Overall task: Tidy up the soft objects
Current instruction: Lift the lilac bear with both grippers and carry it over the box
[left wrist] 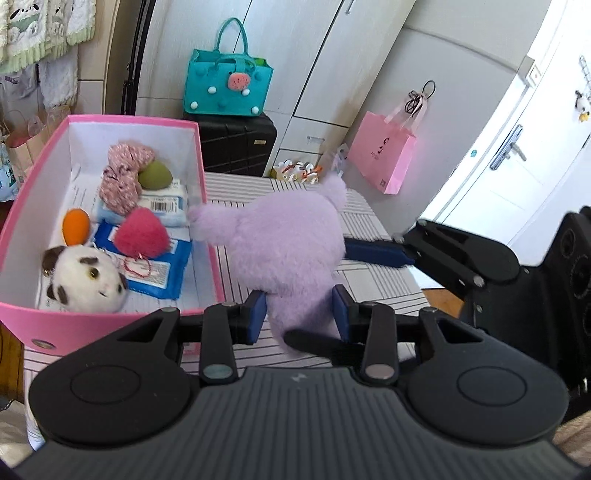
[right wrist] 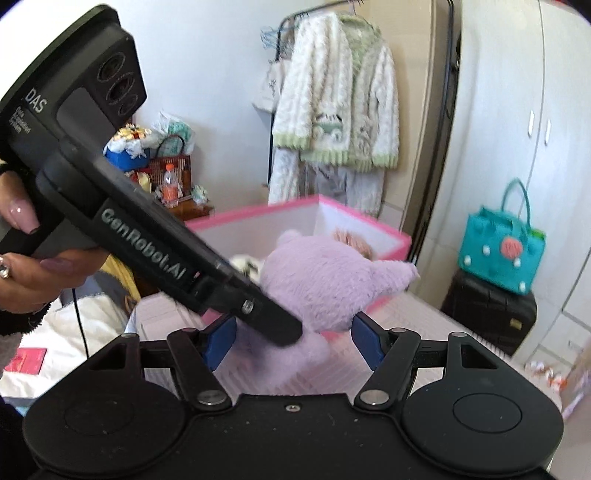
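Both jaws of the left gripper (left wrist: 300,312) are pinched on the purple plush (left wrist: 286,251), which sits between them and bulges out ahead, beside the pink box (left wrist: 107,325). Right gripper (right wrist: 293,341) has its jaws spread, plush in the gap but not touching. Its face is hidden, so no idea what animal it is.

Teal felt tote bag (left wrist: 228,79) sitting on black suitcase (left wrist: 236,142). Pink paper bag (left wrist: 384,151) hanging on white wardrobe (left wrist: 332,74). White door (left wrist: 517,147) with metal handle (left wrist: 508,149) standing at right. Fluffy white-green cardigan (right wrist: 336,107) hanging on clothes rack (right wrist: 295,16). Orange-capped bottle (right wrist: 170,184) standing among clutter on far shelf. Striped cloth covering table (left wrist: 373,280).
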Available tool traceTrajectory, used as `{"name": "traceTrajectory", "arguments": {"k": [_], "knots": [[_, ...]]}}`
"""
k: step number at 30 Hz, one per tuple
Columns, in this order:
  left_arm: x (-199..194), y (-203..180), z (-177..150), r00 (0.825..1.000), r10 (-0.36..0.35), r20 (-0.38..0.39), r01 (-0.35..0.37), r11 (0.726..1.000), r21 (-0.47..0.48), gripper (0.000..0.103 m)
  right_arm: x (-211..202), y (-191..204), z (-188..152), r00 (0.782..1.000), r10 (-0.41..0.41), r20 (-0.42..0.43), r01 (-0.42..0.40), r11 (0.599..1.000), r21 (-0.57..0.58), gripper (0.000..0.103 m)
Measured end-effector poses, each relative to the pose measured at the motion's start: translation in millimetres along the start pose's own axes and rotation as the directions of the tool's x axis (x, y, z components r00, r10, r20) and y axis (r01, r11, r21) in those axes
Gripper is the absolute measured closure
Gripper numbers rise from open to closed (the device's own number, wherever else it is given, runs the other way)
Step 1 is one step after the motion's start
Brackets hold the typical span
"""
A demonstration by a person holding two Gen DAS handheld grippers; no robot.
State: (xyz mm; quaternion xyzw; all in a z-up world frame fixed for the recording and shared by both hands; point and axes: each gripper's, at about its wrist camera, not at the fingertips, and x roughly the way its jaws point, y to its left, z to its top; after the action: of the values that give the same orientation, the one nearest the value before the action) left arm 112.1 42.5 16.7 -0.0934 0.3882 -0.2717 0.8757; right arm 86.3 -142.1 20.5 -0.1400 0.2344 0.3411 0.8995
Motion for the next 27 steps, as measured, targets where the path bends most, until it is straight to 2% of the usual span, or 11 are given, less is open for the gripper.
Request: {"name": "traceTrajectory", "arguments": {"k": [6,13,20,27], "knots": [[-16,22,15,0.996,0.049,0.068,-0.049,0.999,-0.012,0.067,19,4,34,0.998,0.024,0.050,-0.022,0.999,-0.046,0.030],[-14,67,43,0.995,0.076,0.065,-0.068,0.992,-0.110,0.066,60,1,62,0.996,0.063,0.057,-0.059,0.996,-0.074,0.030],[12,121,72,0.995,0.099,0.001,-0.097,0.971,-0.218,0.066,110,-16,88,0.986,0.161,0.032,-0.159,0.985,-0.068,0.030],[62,169,92,0.990,0.098,-0.101,-0.126,0.932,-0.339,0.065,170,-32,94,0.985,0.155,-0.081,-0.159,0.986,-0.043,0.030]]}}
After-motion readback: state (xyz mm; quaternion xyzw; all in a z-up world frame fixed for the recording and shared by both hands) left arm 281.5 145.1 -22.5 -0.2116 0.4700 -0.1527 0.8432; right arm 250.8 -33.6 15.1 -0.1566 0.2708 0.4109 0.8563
